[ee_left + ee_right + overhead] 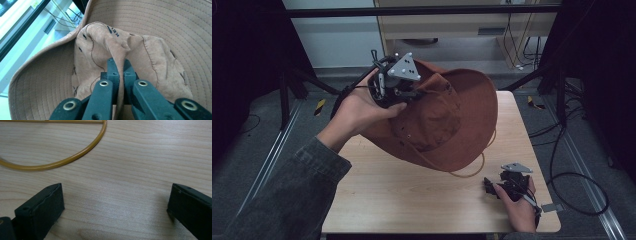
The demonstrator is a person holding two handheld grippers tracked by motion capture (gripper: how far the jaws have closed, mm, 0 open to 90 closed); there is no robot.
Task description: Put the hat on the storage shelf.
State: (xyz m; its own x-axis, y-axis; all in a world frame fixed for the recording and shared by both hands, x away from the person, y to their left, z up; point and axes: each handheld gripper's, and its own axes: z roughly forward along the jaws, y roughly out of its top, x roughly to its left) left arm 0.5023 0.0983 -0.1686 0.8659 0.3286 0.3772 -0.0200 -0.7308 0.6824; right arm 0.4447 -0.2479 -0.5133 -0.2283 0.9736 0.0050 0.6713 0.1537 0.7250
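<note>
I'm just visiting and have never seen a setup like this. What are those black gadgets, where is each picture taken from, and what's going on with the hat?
No robot here: a person holds a hand-held gripper in each hand. The high view looks down on the wooden table. Each of the other two pictures comes from a camera riding on one gripper. The left hand-held gripper is shut on a fold of the brown hat, holding it tilted above the table. The right hand-held gripper rests low over the table with its jaws wide open, holding nothing. The hat's yellowish cord lies on the wood in front of it.

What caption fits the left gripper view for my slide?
Left hand-held gripper shut on a pinched fold of the brown hat's crown.
</note>
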